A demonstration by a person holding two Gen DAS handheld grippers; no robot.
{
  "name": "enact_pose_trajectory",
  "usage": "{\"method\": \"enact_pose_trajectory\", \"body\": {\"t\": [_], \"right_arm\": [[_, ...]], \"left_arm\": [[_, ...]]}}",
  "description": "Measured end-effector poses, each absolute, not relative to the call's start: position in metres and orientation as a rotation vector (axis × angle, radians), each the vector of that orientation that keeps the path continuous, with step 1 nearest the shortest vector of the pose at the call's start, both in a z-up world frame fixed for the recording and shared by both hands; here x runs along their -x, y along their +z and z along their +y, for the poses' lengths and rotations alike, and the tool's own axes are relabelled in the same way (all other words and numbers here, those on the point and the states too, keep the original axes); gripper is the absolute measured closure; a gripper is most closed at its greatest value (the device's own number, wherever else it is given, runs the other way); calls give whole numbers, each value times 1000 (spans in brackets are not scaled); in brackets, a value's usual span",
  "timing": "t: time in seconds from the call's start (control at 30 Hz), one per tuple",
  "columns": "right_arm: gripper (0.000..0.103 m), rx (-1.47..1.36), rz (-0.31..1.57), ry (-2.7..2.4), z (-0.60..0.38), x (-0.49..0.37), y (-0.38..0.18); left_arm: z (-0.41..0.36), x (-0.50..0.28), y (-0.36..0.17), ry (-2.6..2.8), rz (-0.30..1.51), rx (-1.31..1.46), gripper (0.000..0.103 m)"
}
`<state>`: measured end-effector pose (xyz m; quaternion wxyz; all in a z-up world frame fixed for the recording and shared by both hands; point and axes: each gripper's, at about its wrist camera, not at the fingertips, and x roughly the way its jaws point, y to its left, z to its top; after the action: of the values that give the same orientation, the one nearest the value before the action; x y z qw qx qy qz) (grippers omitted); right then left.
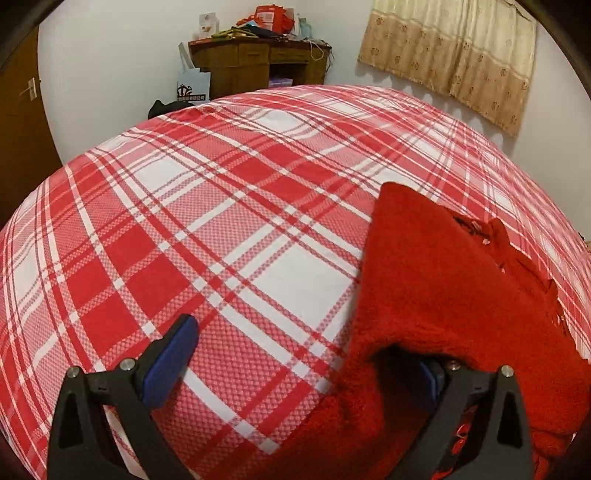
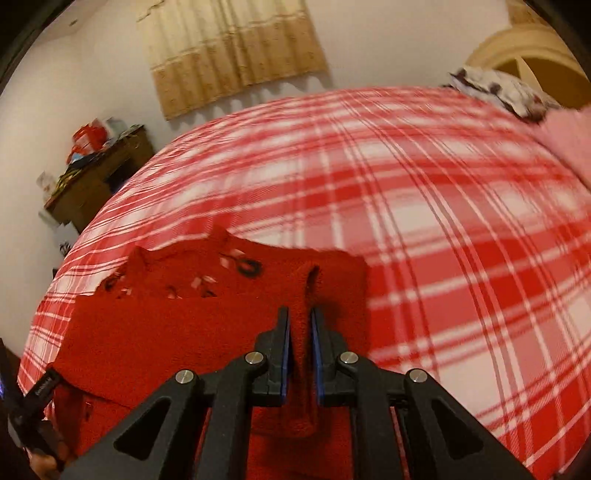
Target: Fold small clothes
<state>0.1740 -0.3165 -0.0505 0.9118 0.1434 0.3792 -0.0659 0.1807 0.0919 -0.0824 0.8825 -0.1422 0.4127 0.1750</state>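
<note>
Risk of slippage: fuzzy red knitted garment (image 2: 207, 332), lower centre of the right view on red-and-white plaid bedsheet (image 2: 443, 221), pinched in a thin ridge by clenched right gripper (image 2: 300, 321); left gripper (image 1: 295, 354) spread wide, fabric draped over one finger, may snag.

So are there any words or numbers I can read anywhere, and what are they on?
Nothing can be read for sure.
White paper bag by the wooden desk: a crest and a line of characters, too small to read.
Red boxes on the desk: print too blurred.
Black strap tag at the right wrist view's left edge: white lettering, too small and tilted.
</note>
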Motion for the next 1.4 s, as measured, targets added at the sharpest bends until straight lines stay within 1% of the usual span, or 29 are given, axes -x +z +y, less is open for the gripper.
{"method": "enact_pose_trajectory", "body": {"t": [0.23,0.27,0.37,0.43,0.5,0.6,0.73,0.8,0.87,0.93,1.0,1.03,1.13,1.23,1.33,1.4], "right_arm": [[93,-315,825,-155,-328,-169,-73],[90,-320,826,-155,-328,-170,-72],[88,-331,840,-130,-332,-170,-71],[86,-350,836,-131,-339,-162,-64],[86,-382,785,-187,-351,-145,-50],[86,-320,701,-250,-353,-120,-27],[86,-134,709,-153,-316,-119,-14],[86,-92,736,-98,-298,-128,-20],[86,-80,758,-85,-288,-137,-31],[86,-86,798,-85,-282,-148,-47],[86,-110,859,-99,-284,-158,-66],[85,-132,853,-98,-288,-158,-71],[82,-184,837,-90,-296,-157,-72],[80,-173,835,-102,-294,-160,-72],[80,-149,824,-112,-289,-151,-61],[80,-170,738,-98,-290,-126,-42]], "left_arm": [[89,-188,-84,372,876,272,0],[88,-187,-83,372,876,272,0],[88,-188,-84,368,878,274,0],[89,-186,-83,358,872,278,0],[90,-182,-81,333,863,282,0],[89,-168,-75,326,854,214,0],[79,-140,-48,309,718,68,1],[71,-134,-29,274,634,28,0],[64,-142,-18,218,607,9,0],[52,-160,-17,176,615,-33,0],[43,-181,-26,152,650,-75,0],[38,-191,-33,151,674,-95,0],[29,-212,-56,143,752,-129,0],[28,-224,-71,144,833,-139,0],[33,-215,-61,125,807,-137,0],[36,-198,-53,107,770,-175,1]]}}
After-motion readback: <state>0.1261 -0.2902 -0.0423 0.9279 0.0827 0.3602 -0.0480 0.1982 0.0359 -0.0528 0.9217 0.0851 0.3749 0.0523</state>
